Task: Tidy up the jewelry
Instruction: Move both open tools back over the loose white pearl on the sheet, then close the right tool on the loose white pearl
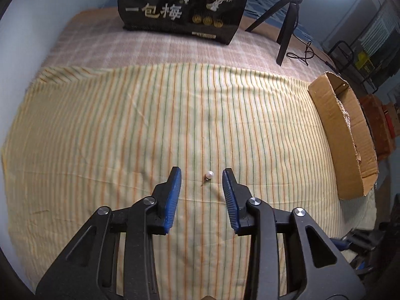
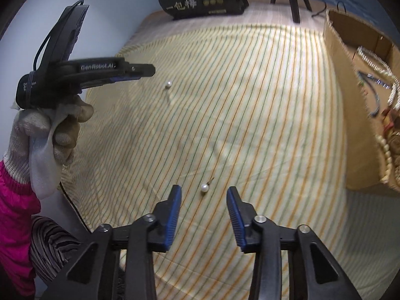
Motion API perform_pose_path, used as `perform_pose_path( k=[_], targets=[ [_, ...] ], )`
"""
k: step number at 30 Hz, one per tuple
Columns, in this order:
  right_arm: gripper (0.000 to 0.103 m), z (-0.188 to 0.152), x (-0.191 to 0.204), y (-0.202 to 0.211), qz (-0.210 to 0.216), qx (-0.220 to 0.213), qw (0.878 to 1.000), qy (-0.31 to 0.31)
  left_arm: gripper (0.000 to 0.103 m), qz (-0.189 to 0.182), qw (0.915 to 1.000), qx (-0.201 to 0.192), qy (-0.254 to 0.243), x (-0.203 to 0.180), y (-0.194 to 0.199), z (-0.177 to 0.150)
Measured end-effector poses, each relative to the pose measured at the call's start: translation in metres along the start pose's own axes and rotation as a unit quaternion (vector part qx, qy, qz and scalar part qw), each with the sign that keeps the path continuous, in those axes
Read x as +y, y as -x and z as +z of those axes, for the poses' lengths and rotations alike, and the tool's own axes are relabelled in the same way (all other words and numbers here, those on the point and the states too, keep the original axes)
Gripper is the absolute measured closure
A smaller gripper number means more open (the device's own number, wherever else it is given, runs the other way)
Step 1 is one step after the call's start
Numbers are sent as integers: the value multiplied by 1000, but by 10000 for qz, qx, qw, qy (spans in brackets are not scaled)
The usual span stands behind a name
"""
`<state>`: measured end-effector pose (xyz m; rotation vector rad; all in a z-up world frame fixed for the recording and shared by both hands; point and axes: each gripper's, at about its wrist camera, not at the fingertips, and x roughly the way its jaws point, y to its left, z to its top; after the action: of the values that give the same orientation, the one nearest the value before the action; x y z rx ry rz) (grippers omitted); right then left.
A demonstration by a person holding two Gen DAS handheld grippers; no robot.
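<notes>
Pearl earring (image 1: 209, 174) lies on striped cloth (image 1: 100, 125) between spread left gripper (image 1: 202, 172) tips

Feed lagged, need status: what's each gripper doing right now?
Left gripper: open, empty, pearl earring between its fingertips.
Right gripper: open, empty, second pearl earring just ahead.

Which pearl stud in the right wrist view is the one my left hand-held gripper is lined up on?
Left wrist: pearl stud low centre, on the striped cloth between the open left hand-held gripper fingertips.
Right wrist: the same pearl stud upper left of centre, just beyond that gripper's tip; the second pearl stud is a different one.
Shared landmark: black printed bag at the far edge.
</notes>
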<state>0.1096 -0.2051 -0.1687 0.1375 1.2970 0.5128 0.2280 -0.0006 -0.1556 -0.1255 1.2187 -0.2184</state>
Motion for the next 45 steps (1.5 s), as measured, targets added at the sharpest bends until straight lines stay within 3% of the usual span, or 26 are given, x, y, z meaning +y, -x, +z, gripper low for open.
perform_pose_path(
  k=[27, 35, 45],
  targets=[
    [79, 10, 0, -23, -6, 163, 9998, -99, 79, 124, 9993, 338, -55, -14, -43, 3],
    [81, 15, -2, -32, 73, 212, 9995, -212, 90, 180, 9992, 360, -55, -10, -47, 3],
    [90, 20, 8, -45, -283, 242, 9993, 9, 96, 281, 9990, 321, -111, -9, -47, 2]
  ],
)
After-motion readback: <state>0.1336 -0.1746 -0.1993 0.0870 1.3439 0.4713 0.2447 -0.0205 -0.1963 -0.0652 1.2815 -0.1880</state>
